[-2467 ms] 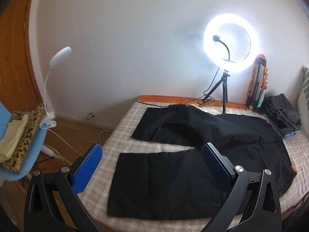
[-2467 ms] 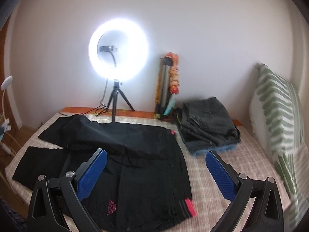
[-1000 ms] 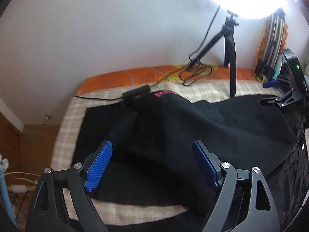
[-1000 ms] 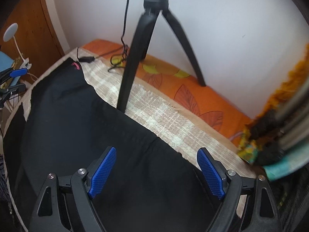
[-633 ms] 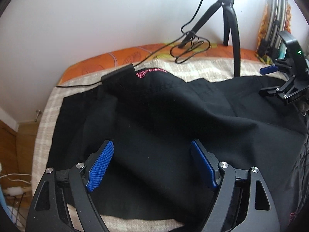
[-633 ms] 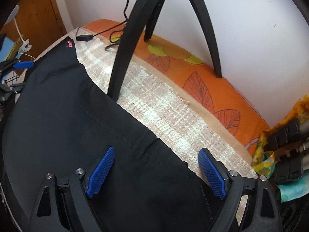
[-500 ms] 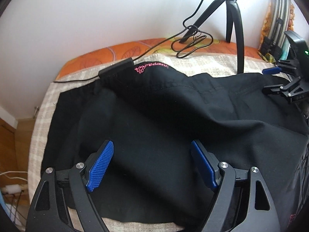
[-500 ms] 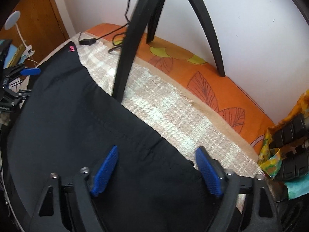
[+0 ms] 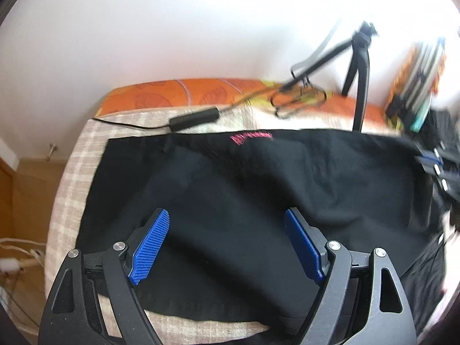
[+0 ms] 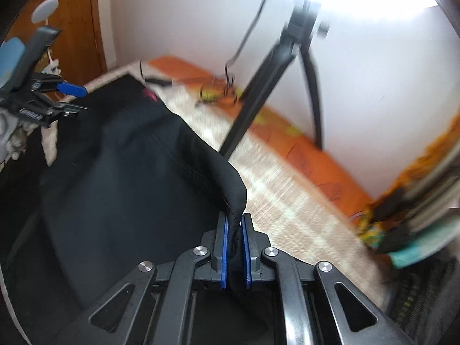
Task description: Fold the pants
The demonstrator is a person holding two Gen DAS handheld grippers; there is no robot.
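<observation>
Black pants (image 9: 258, 189) with a pink logo (image 9: 250, 138) lie spread on a checked bed cover (image 9: 69, 178). My left gripper (image 9: 227, 241) is open, its blue pads over the pants' far leg near the left end. My right gripper (image 10: 234, 230) is shut on the pants (image 10: 120, 178), pinching a lifted fold of the far edge near the waist. The left gripper also shows in the right wrist view (image 10: 57, 97), at the far left. The right gripper shows blurred in the left wrist view (image 9: 440, 169).
A black tripod (image 9: 359, 80) stands on the bed behind the pants, also in the right wrist view (image 10: 258, 95). Its cable and adapter (image 9: 195, 119) lie along the orange mattress edge (image 9: 178, 95). A bundle of stands (image 9: 417, 86) leans at the right. Wooden floor (image 9: 26, 189) lies left.
My right gripper has shut on the pants' far edge and lifted it. My left gripper has shifted a little over the far leg, still open.
</observation>
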